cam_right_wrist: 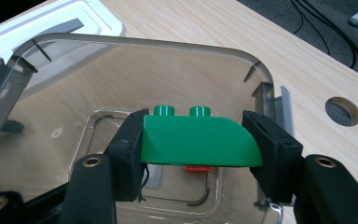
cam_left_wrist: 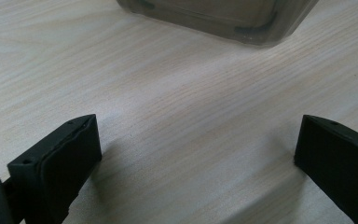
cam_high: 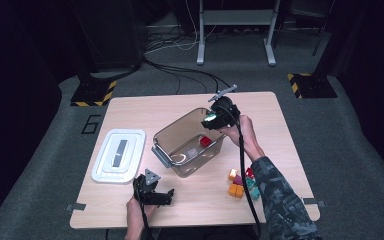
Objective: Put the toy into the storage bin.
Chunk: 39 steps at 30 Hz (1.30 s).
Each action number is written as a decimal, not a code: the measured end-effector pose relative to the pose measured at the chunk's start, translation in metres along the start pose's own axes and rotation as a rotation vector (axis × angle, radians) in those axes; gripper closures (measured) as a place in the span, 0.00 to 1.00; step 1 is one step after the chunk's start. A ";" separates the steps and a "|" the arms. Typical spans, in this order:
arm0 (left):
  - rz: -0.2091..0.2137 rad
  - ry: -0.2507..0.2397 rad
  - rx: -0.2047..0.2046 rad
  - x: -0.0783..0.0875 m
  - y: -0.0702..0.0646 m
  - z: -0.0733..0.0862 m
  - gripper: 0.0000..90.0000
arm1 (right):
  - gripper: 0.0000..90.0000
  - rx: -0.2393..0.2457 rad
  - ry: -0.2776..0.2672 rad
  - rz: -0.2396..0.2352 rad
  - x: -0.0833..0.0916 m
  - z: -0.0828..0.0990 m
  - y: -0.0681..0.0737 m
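Right claw (cam_right_wrist: 198, 144) is clamped on a green brick (cam_right_wrist: 200, 142), pads pressing its two short ends, studs up, held over the open clear bin (cam_high: 166, 136) mid-worktop. A red brick (cam_high: 205, 141) lies on the bin floor below. Judged: green brick is light, rigid plastic w/ smooth faces, so slippery; the flat ends give the best purchase, the curved edge doesn't. Left claw (cam_left_wrist: 196, 154) rests near the worktop's front edge, jaws apart, nothing between.

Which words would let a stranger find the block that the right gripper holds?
Find the clear plastic bin mid-table. Over its far corner hangs the right gripper, clamping a green block with two studs and one rounded edge; the block on the bin's floor is red.
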<state>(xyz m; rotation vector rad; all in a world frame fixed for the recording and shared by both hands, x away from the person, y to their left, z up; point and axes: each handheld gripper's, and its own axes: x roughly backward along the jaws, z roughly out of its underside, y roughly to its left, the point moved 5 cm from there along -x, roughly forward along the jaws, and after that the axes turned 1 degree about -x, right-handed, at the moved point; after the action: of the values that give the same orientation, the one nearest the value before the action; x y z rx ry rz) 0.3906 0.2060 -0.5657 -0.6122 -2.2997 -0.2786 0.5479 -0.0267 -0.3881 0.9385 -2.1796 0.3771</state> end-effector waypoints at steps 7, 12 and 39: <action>0.000 0.000 0.000 0.000 0.000 0.000 0.00 | 0.48 0.015 0.020 -0.006 -0.008 -0.001 0.005; 0.001 0.001 0.000 0.000 0.000 0.000 0.00 | 0.47 0.018 0.034 -0.004 -0.012 -0.001 0.006; 0.002 -0.007 0.014 0.000 -0.001 0.000 0.00 | 0.08 -0.007 -0.016 0.013 0.012 0.015 -0.006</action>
<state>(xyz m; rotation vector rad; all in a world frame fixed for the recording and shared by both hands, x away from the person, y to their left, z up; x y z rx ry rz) 0.3909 0.2052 -0.5658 -0.6096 -2.3054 -0.2600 0.5385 -0.0447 -0.3900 0.9274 -2.2016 0.3693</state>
